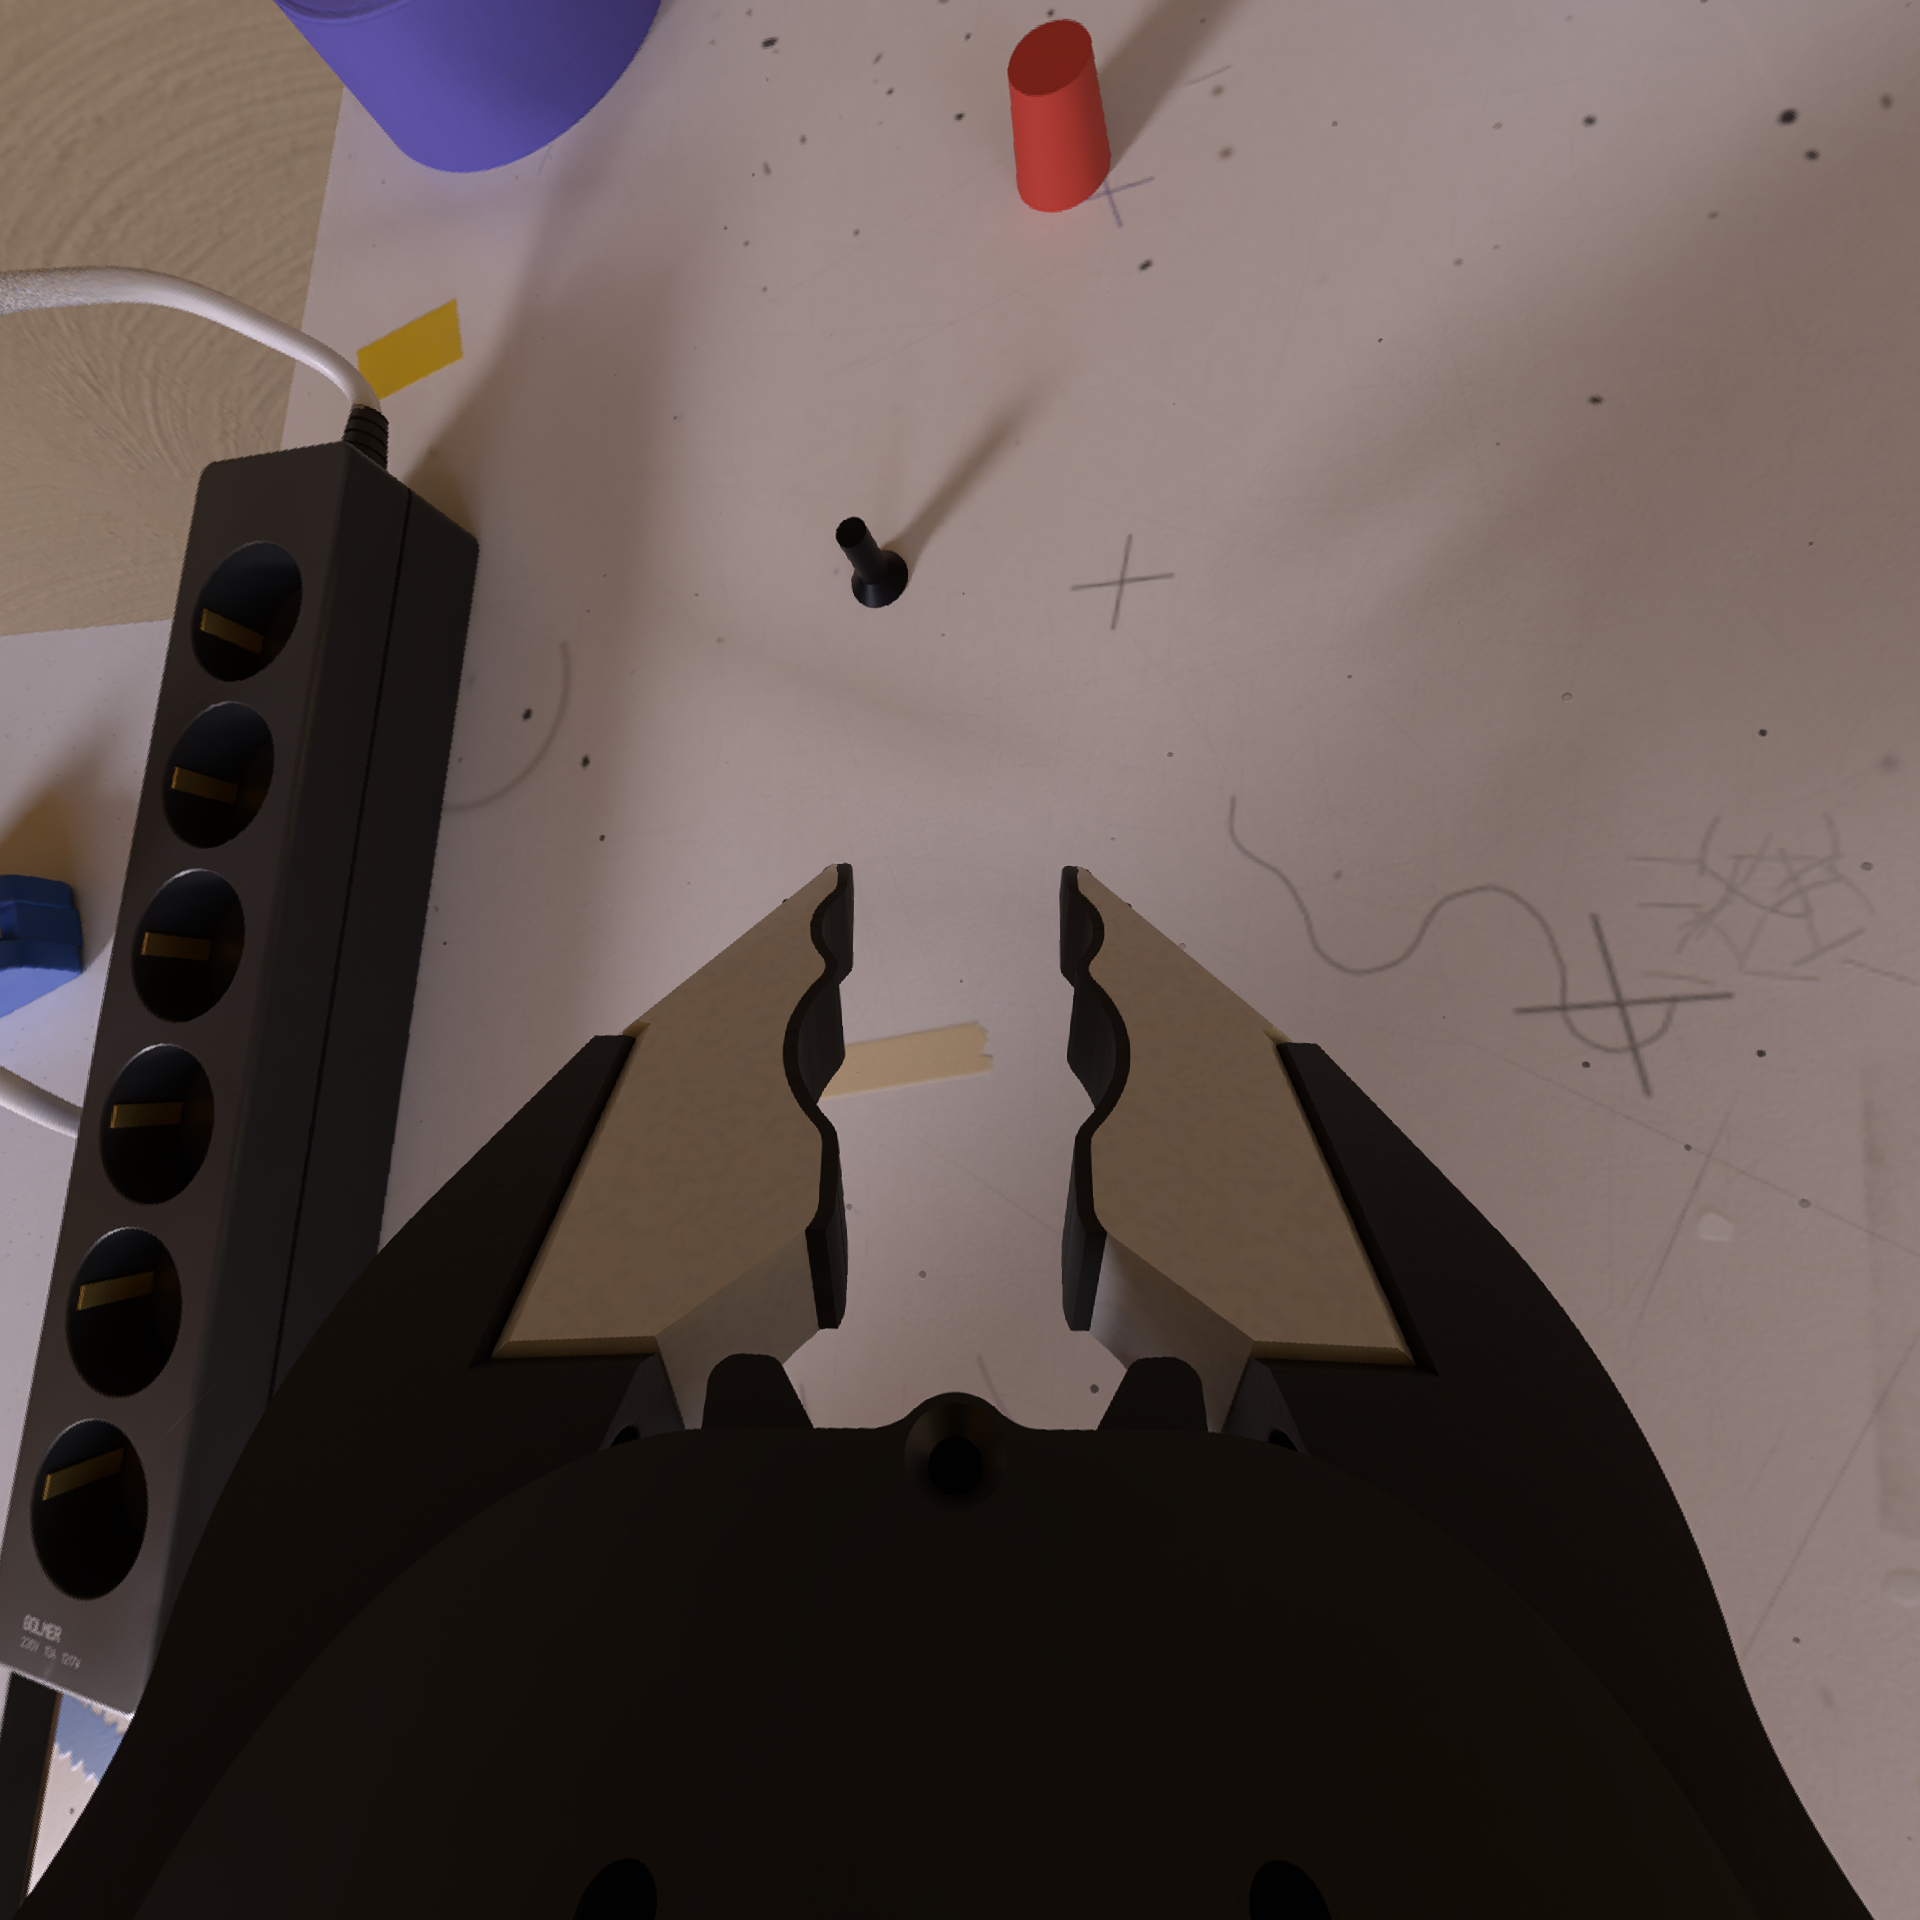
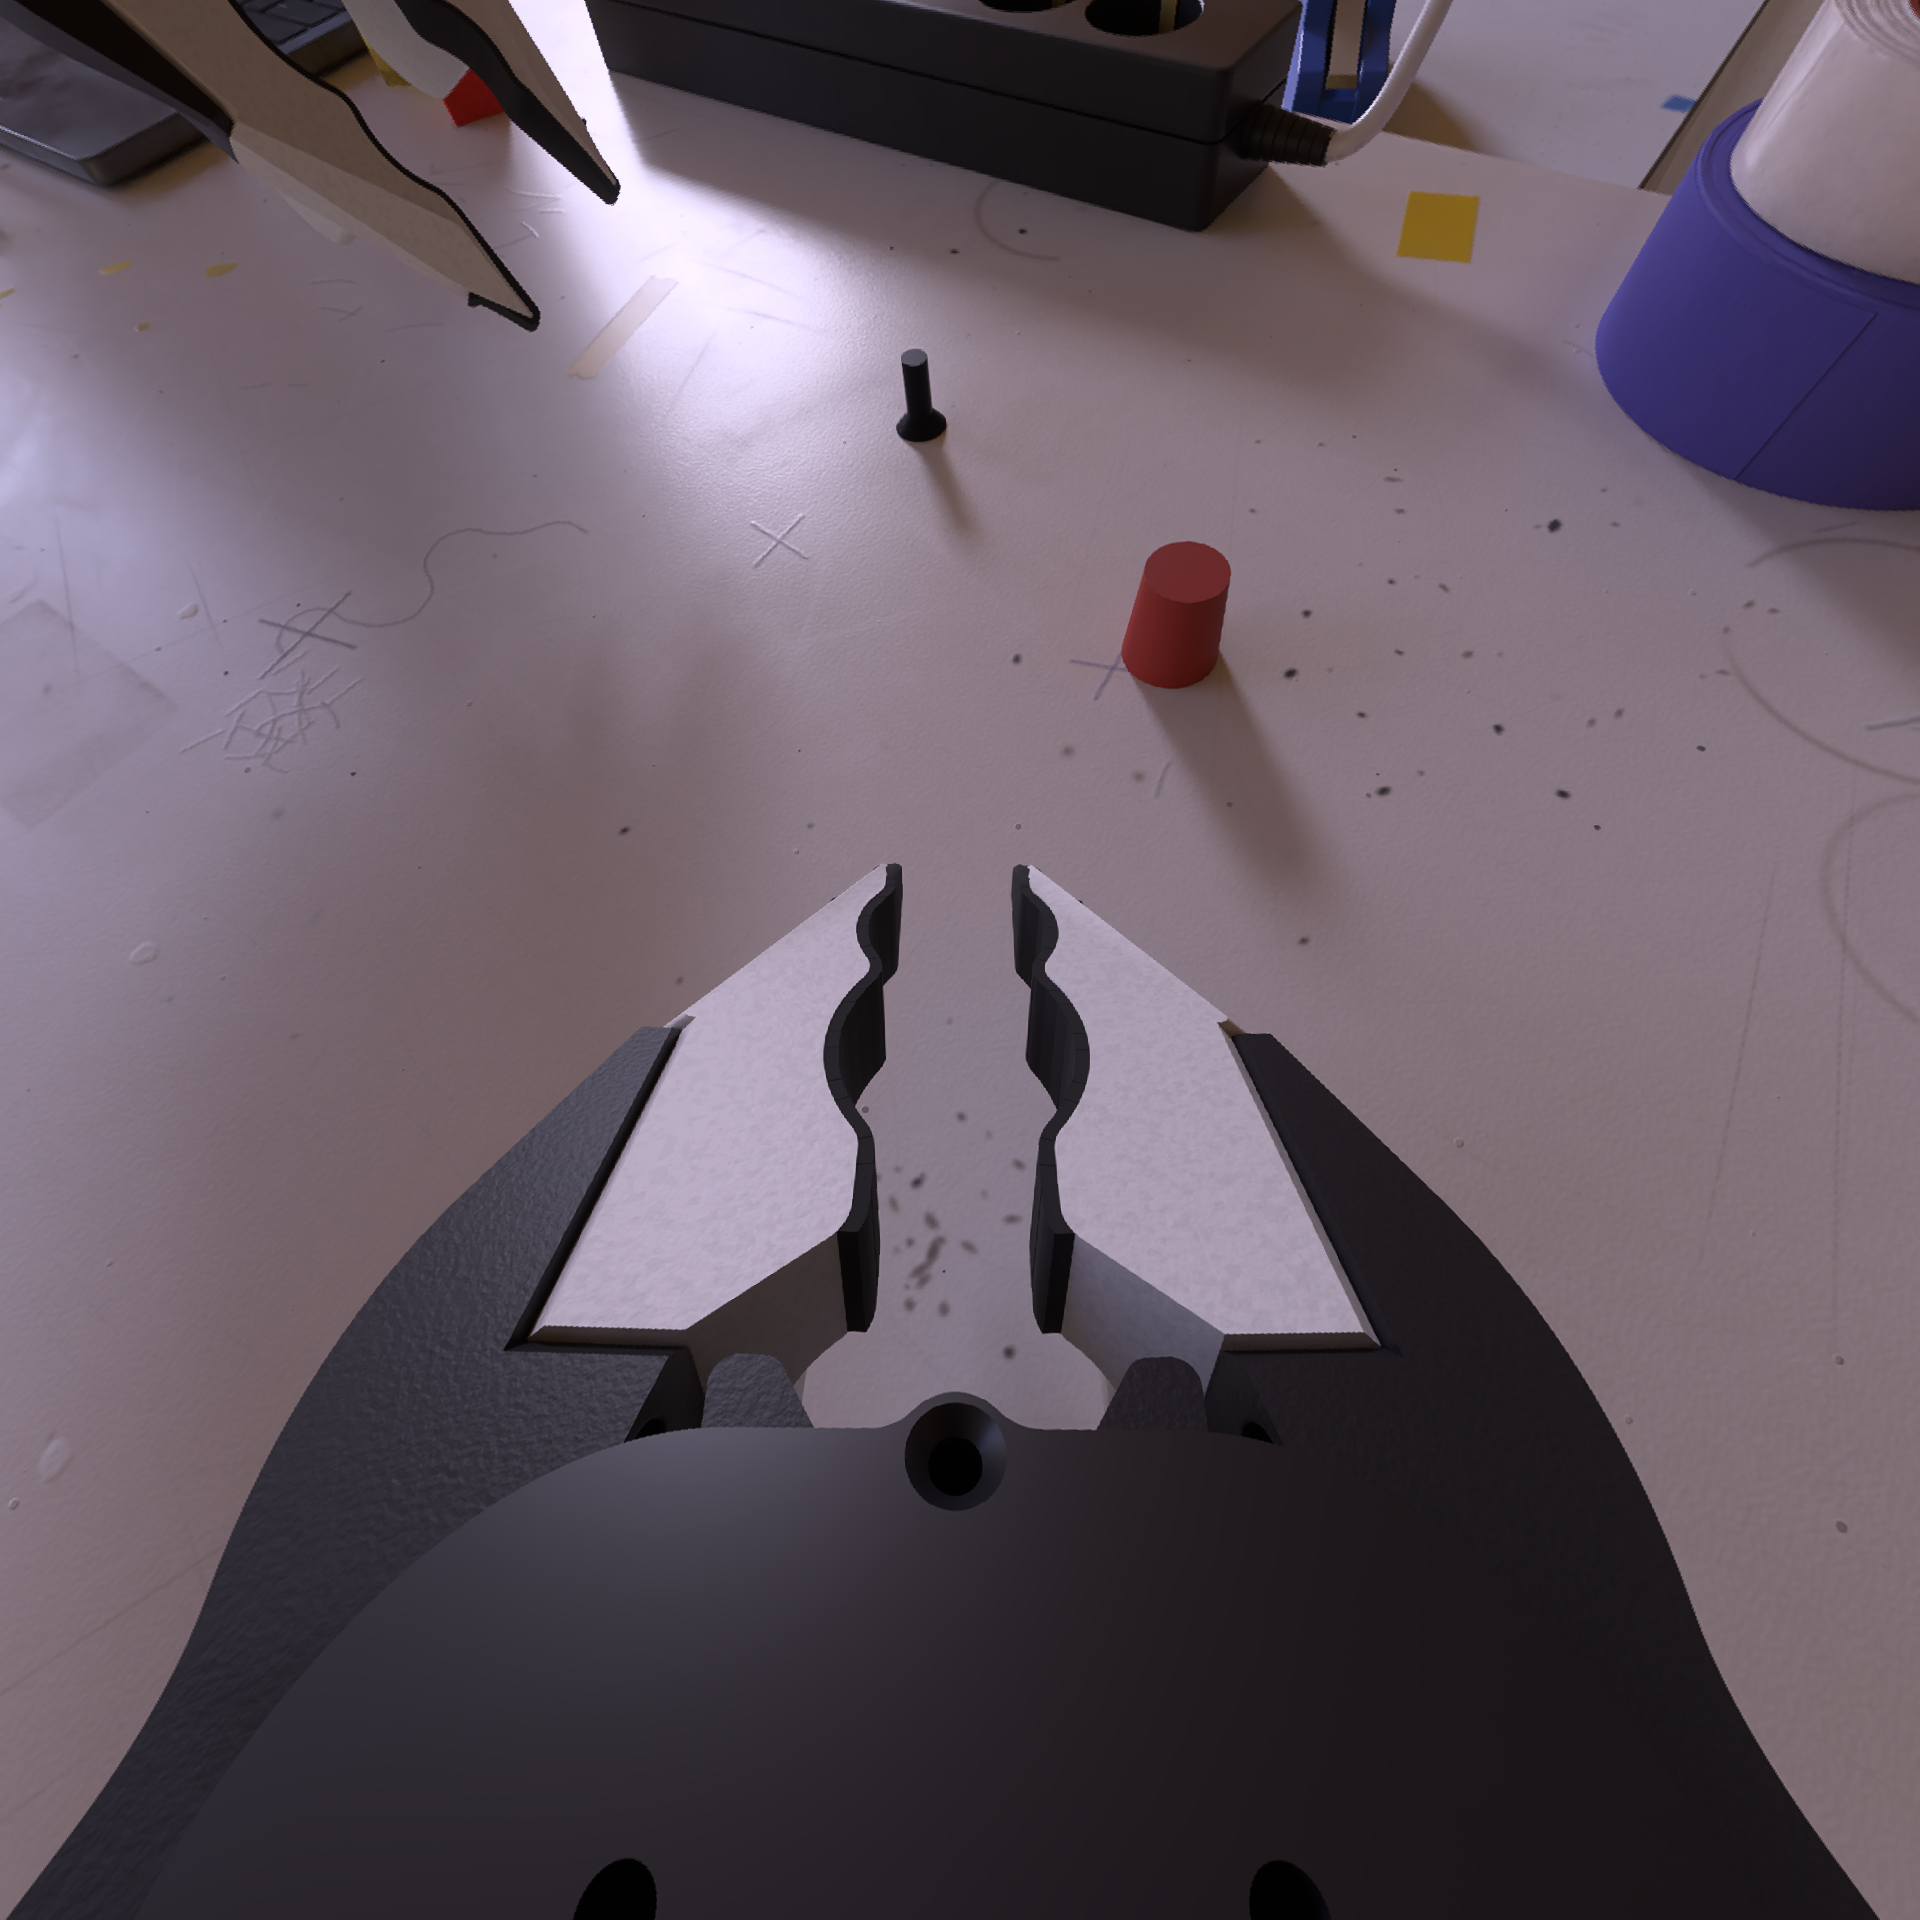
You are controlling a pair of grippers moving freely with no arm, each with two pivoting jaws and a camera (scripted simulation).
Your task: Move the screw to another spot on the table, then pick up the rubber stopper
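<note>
A small black screw (image 1: pixel 871 566) stands on its flat head on the white table, ahead of my open, empty left gripper (image 1: pixel 956 878) and slightly left of it. A red rubber stopper (image 1: pixel 1058 116) stands upright farther off, to the right. In the right wrist view the screw (image 2: pixel 920 400) is far ahead and the stopper (image 2: pixel 1179 615) is nearer, ahead and right of my right gripper (image 2: pixel 956 878), which is open with a narrower gap and empty. The left gripper (image 2: pixel 577 255) shows at the top left of that view, above the table.
A black power strip (image 1: pixel 208 987) with a white cable lies along the left; it also shows in the right wrist view (image 2: pixel 935 94). A purple round container (image 1: pixel 468 73) stands at the far left, and at the right in the right wrist view (image 2: pixel 1766 332). Yellow tape (image 1: pixel 410 348) marks the table.
</note>
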